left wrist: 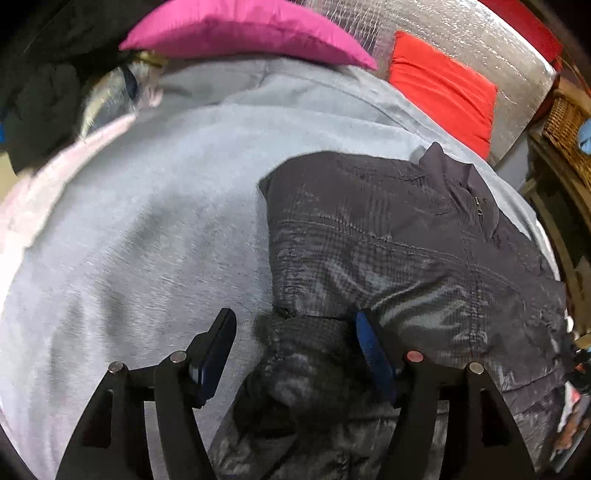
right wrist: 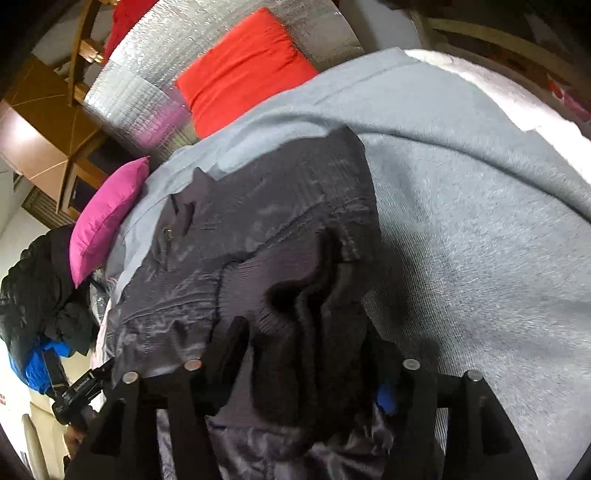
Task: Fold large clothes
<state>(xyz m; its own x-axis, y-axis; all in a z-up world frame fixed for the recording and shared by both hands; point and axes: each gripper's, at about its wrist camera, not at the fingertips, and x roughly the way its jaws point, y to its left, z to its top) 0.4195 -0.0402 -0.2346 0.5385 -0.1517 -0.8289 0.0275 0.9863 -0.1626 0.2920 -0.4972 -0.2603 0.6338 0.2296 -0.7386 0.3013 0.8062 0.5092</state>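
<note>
A dark grey quilted jacket [left wrist: 406,240] lies spread on a light grey blanket [left wrist: 147,221], collar and zip toward the pillows. My left gripper [left wrist: 295,343] hovers at the jacket's near left corner. Its jaws are open, and a bunched dark fold sits between them, close to the right pad [left wrist: 369,347] and apart from the left one. In the right wrist view the jacket [right wrist: 258,229] fills the middle. My right gripper [right wrist: 306,354] is open over a ribbed, rumpled edge [right wrist: 303,302] that lies loosely between the fingers and hides the right fingertip.
A pink pillow [left wrist: 240,29] and a red pillow [left wrist: 443,88] lean on a silver padded headboard [left wrist: 480,37]. A pile of black clothes [right wrist: 37,288] lies beyond the bed's left side, and a wicker basket [left wrist: 565,125] stands at the right.
</note>
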